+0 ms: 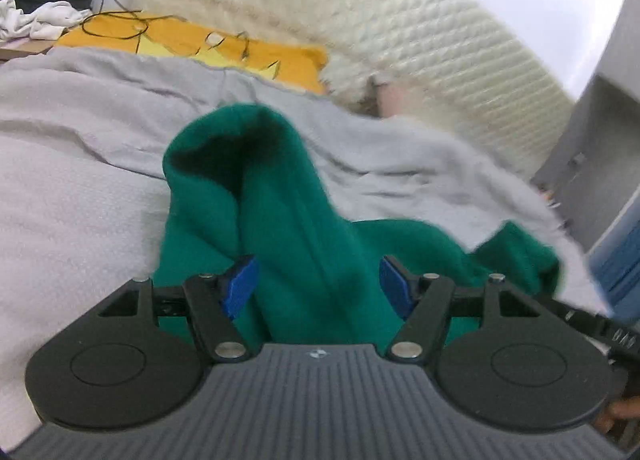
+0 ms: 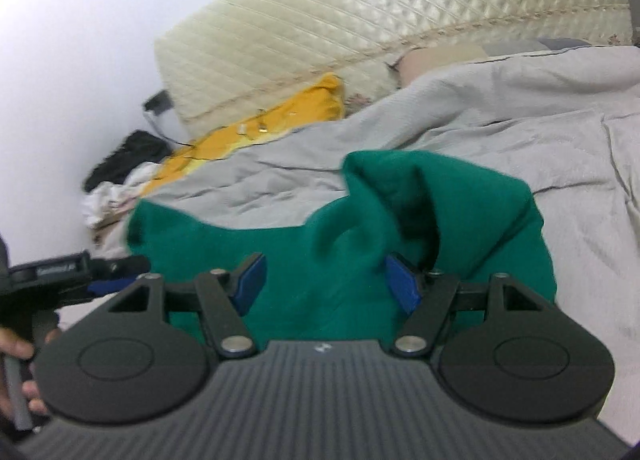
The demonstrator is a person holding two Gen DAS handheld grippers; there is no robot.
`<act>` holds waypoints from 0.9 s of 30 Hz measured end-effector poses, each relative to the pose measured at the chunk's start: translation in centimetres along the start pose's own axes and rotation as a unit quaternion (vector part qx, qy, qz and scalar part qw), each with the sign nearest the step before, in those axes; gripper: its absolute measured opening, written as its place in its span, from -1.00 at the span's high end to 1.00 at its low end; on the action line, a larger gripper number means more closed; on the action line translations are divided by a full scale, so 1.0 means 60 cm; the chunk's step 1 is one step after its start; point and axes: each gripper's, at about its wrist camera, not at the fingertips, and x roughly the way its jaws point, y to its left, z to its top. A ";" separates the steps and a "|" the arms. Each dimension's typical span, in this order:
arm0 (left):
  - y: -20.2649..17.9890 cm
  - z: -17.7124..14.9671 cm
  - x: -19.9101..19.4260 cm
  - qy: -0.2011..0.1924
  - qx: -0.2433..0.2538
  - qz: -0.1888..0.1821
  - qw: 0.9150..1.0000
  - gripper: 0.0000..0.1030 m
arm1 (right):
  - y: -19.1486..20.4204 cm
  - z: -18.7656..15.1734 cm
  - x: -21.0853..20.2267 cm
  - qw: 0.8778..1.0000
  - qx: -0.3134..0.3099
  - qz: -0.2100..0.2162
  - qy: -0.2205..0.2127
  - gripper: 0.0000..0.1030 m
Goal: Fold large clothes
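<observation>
**Q:** Two grippers over one bed (image 2: 560,164) — what is shown, from the largest part down?

**A:** Grey bedding (image 1: 80,140) covers the bed, which stands against a cream quilted headboard (image 2: 360,12). A yellow cloth (image 1: 224,48) lies near the headboard with a thin black cable (image 1: 116,26) looped on it; a dark heap and white laundry (image 1: 40,20) sit at the far corner.

**Q:** And the garment?

**A:** The green garment (image 1: 288,220) lies bunched on the grey bedding, directly ahead of both grippers; a rounded fold of it stands up like an open cuff or hood.

**Q:** How do the fingers stand?

**A:** On the left gripper (image 1: 318,284) the blue-padded fingers (image 1: 242,286) are spread apart, green cloth visible between them, no pad pressing on it. The right gripper (image 2: 326,284) is likewise spread, its fingers (image 2: 402,284) clear of the cloth behind them. In the right view, the left gripper's side and the hand (image 2: 16,348) holding it show at the edge.
</observation>
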 end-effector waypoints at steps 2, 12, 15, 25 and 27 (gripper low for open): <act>-0.004 0.003 0.038 0.010 0.008 0.022 1.000 -0.39 | -0.007 0.007 0.032 0.999 -0.009 -0.031 0.009 -0.33; -0.005 0.042 0.074 0.014 0.030 0.032 0.999 0.84 | -0.022 0.028 0.065 0.998 -0.023 -0.057 0.025 0.61; 0.002 0.081 0.029 -0.024 0.010 0.005 1.000 0.87 | -0.033 0.058 0.031 0.999 0.001 -0.041 -0.009 0.67; -0.025 0.181 0.108 -0.080 -0.006 0.056 0.995 0.86 | -0.075 0.128 0.096 0.996 0.058 -0.055 -0.047 0.68; -0.024 0.181 0.149 -0.075 -0.002 0.068 0.995 0.86 | -0.085 0.127 0.135 0.996 0.040 -0.071 -0.044 0.68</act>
